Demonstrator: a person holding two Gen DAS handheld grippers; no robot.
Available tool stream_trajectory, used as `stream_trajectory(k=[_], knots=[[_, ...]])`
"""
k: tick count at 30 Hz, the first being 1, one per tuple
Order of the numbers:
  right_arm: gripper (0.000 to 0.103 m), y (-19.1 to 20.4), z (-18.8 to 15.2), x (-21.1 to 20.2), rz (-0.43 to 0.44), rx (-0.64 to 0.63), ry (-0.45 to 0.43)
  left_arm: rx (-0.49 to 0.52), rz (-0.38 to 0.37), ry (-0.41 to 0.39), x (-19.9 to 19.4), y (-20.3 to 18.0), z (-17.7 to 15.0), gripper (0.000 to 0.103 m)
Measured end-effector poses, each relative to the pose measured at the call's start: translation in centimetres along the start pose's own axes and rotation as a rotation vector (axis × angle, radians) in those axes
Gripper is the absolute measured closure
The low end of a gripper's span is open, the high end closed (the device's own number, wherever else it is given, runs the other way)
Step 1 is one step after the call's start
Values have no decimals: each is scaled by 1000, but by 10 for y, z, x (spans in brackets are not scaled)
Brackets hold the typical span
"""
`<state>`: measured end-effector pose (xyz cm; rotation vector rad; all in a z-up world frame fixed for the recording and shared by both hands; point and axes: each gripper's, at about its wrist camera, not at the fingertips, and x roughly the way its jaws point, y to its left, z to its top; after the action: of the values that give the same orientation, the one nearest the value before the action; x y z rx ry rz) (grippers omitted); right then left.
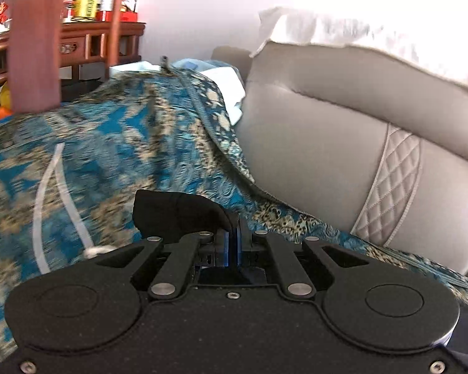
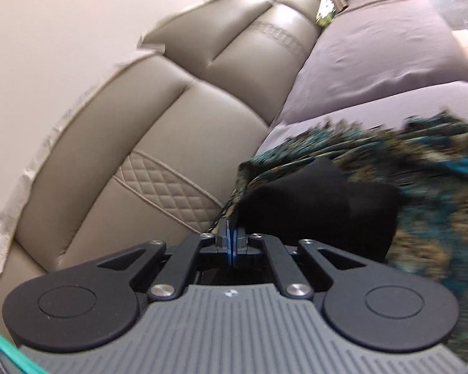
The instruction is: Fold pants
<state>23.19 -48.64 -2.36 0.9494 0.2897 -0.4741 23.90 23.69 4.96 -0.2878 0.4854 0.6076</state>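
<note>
The pants (image 1: 115, 143) are blue-teal with a tan pattern and a white drawstring (image 1: 46, 193). They spread over the sofa seat in the left wrist view. My left gripper (image 1: 233, 233) is shut on a black-lined edge (image 1: 177, 215) of the pants. In the right wrist view the pants (image 2: 436, 205) lie bunched at the right. My right gripper (image 2: 233, 237) is shut on their edge, with a black inner fold (image 2: 321, 199) just beyond the fingers.
A grey leather sofa back (image 1: 343, 131) runs behind the pants and also shows in the right wrist view (image 2: 140, 143). Purple seat cushions (image 2: 374, 46) stretch away. A wooden cabinet (image 1: 87, 43) with bottles stands at far left. White lace cover (image 1: 358, 34) tops the sofa back.
</note>
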Motion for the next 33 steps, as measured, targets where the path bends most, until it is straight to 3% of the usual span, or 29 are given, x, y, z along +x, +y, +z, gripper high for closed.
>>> stream_trajectory(k=[5, 12, 18, 23, 25, 30, 33], knots=[[100, 42, -13, 79, -25, -43, 34, 46, 59, 26, 76, -44, 6, 97], [100, 86, -51, 169, -93, -151, 92, 131, 151, 135, 166, -81, -21, 97], [100, 85, -78, 211, -163, -221, 126, 195, 190, 150, 193, -87, -38, 95], [99, 78, -84, 231, -198, -269, 174, 253, 215, 174, 205, -95, -40, 85], [69, 81, -83, 235, -169, -326, 203, 284, 228, 185, 210, -97, -43, 81], [42, 80, -61, 216, -100, -423, 170, 345, 221, 199, 210, -103, -45, 57], [36, 65, -32, 199, -87, -409, 162, 333, 186, 216, 206, -101, -43, 47]])
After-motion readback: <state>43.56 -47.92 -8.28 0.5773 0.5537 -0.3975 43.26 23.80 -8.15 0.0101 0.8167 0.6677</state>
